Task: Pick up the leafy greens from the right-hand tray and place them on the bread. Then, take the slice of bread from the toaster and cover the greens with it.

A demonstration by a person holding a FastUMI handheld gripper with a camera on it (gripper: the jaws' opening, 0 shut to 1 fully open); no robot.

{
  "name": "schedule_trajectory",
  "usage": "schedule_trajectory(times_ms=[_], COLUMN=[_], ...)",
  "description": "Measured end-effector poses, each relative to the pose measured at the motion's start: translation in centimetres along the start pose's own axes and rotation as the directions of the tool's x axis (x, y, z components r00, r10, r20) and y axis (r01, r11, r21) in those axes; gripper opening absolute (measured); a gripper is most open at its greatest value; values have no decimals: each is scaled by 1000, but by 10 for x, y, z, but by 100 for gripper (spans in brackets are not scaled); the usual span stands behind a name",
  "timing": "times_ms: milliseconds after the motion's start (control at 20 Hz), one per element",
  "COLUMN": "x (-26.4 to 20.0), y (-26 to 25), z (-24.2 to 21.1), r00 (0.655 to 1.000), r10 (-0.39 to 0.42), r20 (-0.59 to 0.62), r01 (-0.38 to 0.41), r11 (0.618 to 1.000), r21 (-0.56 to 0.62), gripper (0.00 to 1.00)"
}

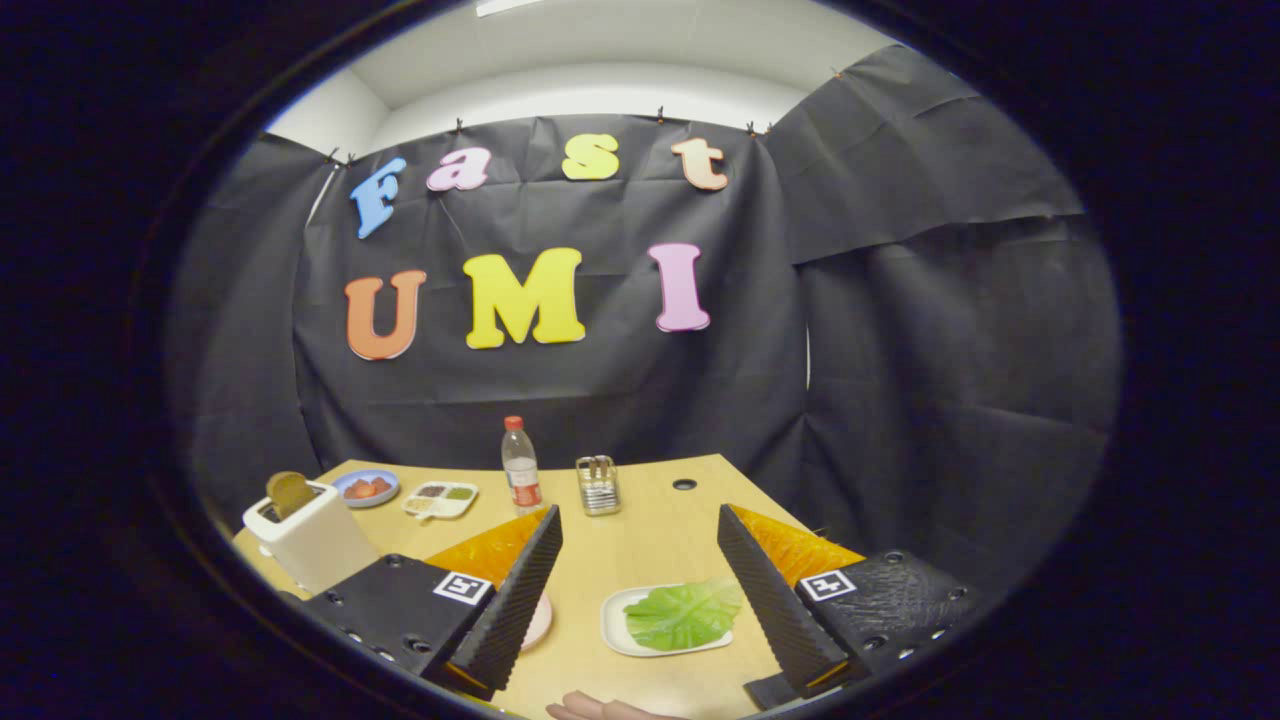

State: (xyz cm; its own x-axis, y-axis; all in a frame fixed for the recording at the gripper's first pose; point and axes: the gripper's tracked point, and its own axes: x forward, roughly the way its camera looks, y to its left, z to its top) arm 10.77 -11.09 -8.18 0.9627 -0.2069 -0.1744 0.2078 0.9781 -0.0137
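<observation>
The leafy greens point(685, 614) lie flat on a white tray point(612, 622) on the wooden table point(640, 545), between the two fingers and closer to the right one; the leaf's far edge hangs past the tray rim beside that finger. We hold the gripper point(640, 525) above the table with its fingers spread wide and nothing between them; nothing is grasped yet.

Risks, in our judgement: the leaf is thin and limp, so a shallow pinch may slip off it or tear it; a deep pinch may catch the tray rim and drag the tray; the leaf may droop and fold on the way to the bread. A pink plate point(538, 622) shows just behind the left finger; we cannot tell whether bread lies on it, since the finger hides most of it. A hand point(600, 709) rests at the near table edge, close to the descent path.

Containers: the white toaster point(310, 535) stands far left with a slice of bread point(290, 492) upright in its slot; a blue dish point(365, 488) beyond it holds red pieces; a divided tray point(440, 499) holds small dark and green portions; a capped bottle point(521, 468) and a metal rack point(598, 485) stand further back.
</observation>
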Motion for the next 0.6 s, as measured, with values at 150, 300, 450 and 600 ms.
schedule_trajectory(times_ms=[150,300,450,600], x=[44,85,116,134], y=[-31,-57,-72,-86], z=[-31,-74,-113,-148], r00=[996,977,952,920], r10=[-62,-116,-155,-175], r20=[-71,-178,-264,-350], r01=[59,103,124,137], r11=[998,991,983,982], r21=[-39,-81,-132,-130], gripper=[96,96,96,96])
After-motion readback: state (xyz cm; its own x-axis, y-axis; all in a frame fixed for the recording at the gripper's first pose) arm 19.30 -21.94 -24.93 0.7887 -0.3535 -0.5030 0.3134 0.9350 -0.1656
